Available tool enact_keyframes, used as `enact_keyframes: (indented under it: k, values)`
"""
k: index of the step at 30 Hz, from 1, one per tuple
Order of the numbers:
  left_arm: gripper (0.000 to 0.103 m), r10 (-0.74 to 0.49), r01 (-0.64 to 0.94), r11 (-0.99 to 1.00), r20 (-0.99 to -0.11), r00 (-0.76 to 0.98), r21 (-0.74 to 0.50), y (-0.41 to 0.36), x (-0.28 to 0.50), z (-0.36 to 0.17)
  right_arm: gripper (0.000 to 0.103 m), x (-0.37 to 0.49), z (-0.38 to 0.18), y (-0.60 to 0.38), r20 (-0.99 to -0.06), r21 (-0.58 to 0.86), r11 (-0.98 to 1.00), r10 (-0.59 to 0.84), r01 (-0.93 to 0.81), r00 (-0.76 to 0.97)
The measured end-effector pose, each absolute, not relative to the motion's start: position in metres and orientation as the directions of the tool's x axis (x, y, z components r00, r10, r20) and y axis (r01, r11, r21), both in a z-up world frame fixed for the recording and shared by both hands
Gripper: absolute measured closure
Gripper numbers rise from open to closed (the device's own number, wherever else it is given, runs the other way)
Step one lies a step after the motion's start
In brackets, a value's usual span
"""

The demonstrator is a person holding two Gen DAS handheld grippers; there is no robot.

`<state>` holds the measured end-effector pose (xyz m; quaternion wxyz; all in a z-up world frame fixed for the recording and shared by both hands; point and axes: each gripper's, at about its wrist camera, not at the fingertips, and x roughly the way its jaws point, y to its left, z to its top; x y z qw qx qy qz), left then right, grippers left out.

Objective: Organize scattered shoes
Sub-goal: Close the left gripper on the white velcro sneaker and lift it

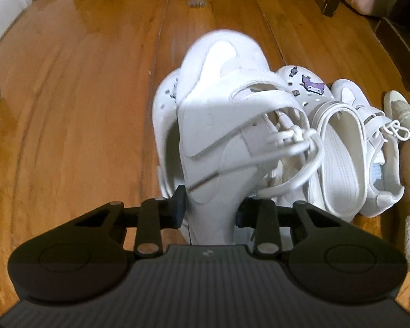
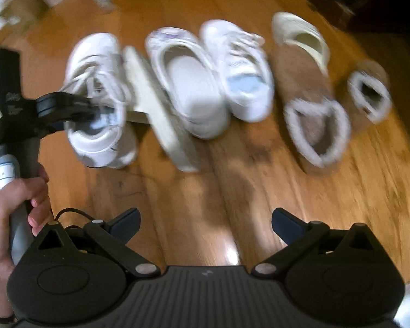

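White leather sneaker point(image 1: 213, 125) hung clamped at its heel collar in my left gripper point(image 1: 210, 207) over the row's left end, beside the clog point(image 1: 303, 84); right gripper point(image 2: 205, 224) sat spread, holding nothing; looked light, stiff-heeled, laces floppy, so collar grip seemed sound.

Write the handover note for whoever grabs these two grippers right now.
Left gripper: shut on the heel of a white lace-up sneaker with a strap, held above the wooden floor at the left end of the shoe row.
Right gripper: open, holding nothing, hovering over bare floor in front of the row.
Lined up already: white clog with purple charms, second white sneaker, tan fur-lined slippers.
A cream slide sandal lies tilted on its edge beside the held sneaker.
Left to do: set the sneaker down, straighten the sandal. The right wrist view is blurred, so check pairings.
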<state>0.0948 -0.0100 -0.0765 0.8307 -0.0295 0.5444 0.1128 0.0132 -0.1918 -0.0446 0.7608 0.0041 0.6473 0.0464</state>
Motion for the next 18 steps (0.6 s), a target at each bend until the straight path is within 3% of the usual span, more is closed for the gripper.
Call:
enact_keyframes:
  k: [3,11,18]
  values:
    - [0.072,0.162,-0.205,0.975,-0.909,0.383,0.087,-0.005,0.092,-0.073,0.006,0.023,-0.061,-0.185,-0.982,0.091,0.990,0.107,-0.105,0.157]
    - [0.076,0.185,-0.166,0.978,-0.907,0.379,0.130,0.009,0.085,-0.068,0.006,0.039,-0.064,-0.153,-0.967,0.139,0.978,0.168,-0.157,0.192]
    - [0.076,0.180,-0.185,0.975,-0.931,0.317,0.126,0.029,0.096,-0.094,0.007,0.044,-0.072,-0.118,-0.925,0.191,0.957,0.249,-0.216,0.286]
